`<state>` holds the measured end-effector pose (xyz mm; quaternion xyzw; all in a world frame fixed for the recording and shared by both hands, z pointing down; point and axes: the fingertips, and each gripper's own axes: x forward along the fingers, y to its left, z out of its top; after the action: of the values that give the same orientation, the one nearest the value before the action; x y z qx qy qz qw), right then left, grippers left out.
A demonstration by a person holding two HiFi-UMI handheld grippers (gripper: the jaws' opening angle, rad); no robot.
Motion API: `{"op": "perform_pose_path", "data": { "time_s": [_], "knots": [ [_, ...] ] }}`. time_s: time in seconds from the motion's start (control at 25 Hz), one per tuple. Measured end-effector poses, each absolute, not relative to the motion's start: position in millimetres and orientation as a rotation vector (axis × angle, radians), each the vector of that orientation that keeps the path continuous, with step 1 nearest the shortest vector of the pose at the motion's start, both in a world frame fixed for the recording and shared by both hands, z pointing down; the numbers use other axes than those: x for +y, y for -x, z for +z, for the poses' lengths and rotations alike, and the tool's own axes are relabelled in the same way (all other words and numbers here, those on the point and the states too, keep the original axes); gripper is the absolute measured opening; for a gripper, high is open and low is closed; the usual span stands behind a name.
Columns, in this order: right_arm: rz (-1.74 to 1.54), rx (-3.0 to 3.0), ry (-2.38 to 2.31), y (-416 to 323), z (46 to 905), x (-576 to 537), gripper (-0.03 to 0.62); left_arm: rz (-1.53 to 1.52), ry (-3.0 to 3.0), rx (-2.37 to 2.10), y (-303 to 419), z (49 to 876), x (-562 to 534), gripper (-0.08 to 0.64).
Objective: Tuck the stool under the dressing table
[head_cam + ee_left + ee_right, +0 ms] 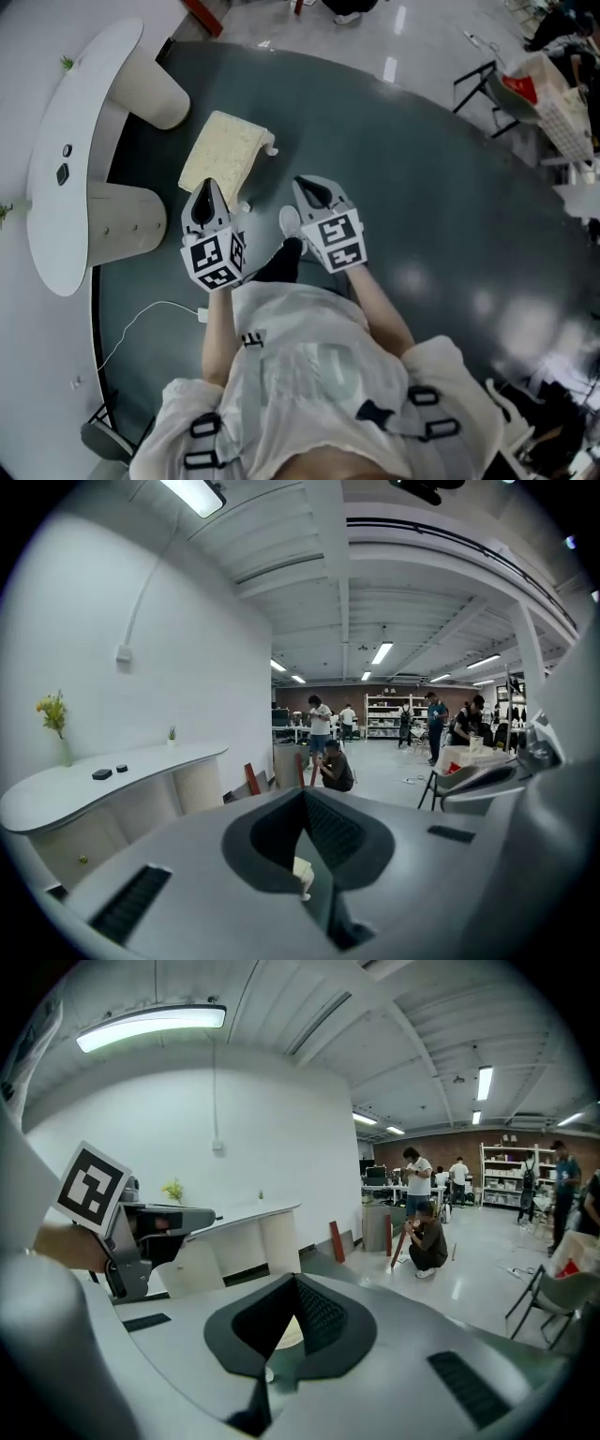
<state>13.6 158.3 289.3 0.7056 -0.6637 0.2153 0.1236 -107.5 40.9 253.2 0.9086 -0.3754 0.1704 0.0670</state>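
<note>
The stool [223, 150] has a cream fuzzy seat and white legs. It stands on the dark carpet, just right of the white curved dressing table [70, 169] and outside the gap between its two cream pedestals. My left gripper [208, 185] is shut and empty, its tip at the stool's near edge. My right gripper [314, 185] is shut and empty, to the right of the stool and apart from it. In the left gripper view the shut left gripper [305, 803] shows a sliver of stool [302, 869] below it. The right gripper [295, 1288] faces the dressing table [253, 1218].
A round dark carpet [422, 187] covers the floor. A white cable [141, 323] runs near the table's front end. Small dark items [62, 173] lie on the tabletop and a flower vase [58, 728] stands on it. A folding chair [487, 89] stands at the far right. People [333, 766] are in the background.
</note>
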Motion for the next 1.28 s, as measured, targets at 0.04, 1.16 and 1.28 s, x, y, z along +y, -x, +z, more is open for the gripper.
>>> {"op": "perform_pose_path", "data": {
  "time_s": [0.04,1.16,1.28],
  "knots": [
    [0.636,-1.942,-2.059,-26,289,139,0.002,0.509,-2.729,-1.141,95,253,27,0.003],
    [0.570,-2.188,-1.562,-194,287,-74,0.002,0.559,-2.284,-1.576,-39,286,-117,0.003],
    [0.541,-2.226,-1.504,-191,286,-84,0.002,0.535,-2.220,-1.642,-30,286,-116,0.003]
  ]
}}
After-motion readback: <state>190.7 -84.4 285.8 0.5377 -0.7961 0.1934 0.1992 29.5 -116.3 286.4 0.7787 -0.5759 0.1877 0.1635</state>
